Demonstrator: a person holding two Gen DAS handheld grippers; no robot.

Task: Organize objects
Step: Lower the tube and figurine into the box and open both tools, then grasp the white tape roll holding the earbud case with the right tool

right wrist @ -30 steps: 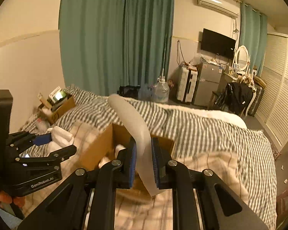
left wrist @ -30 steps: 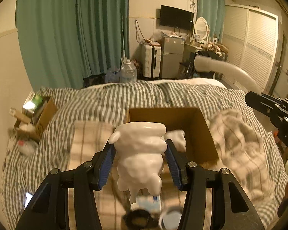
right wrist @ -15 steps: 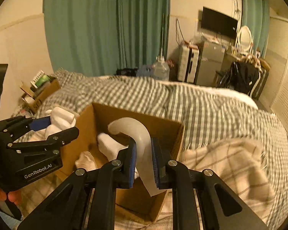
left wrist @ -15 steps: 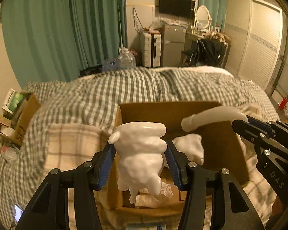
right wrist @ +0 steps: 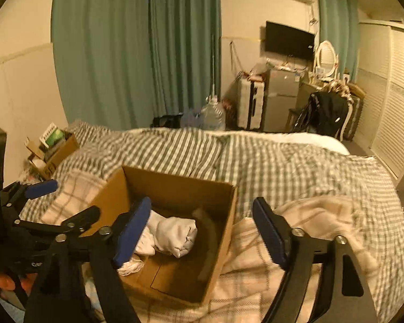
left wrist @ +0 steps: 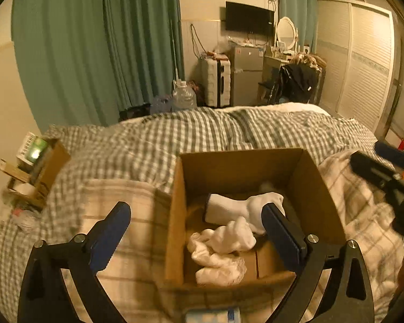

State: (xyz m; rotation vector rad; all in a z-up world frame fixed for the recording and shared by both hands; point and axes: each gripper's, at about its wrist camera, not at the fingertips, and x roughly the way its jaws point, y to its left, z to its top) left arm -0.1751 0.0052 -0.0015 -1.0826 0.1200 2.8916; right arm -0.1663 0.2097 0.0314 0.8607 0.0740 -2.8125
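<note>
White socks (left wrist: 229, 231) lie bundled inside the open cardboard box (left wrist: 175, 215), which sits on a plaid blanket (left wrist: 115, 215) on the bed (left wrist: 175, 140). My left gripper (left wrist: 196, 226) hangs over the box's near left side with its jaws spread wide and nothing between them. My right gripper (right wrist: 202, 228) hovers over the box's right wall, jaws likewise released and bare. Green curtains (right wrist: 137, 48) hang behind the bed.

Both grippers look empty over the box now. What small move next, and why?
Probably lift both away from the cardboard box: the left gripper and right gripper are open and empty, and the white socks lie inside.
</note>
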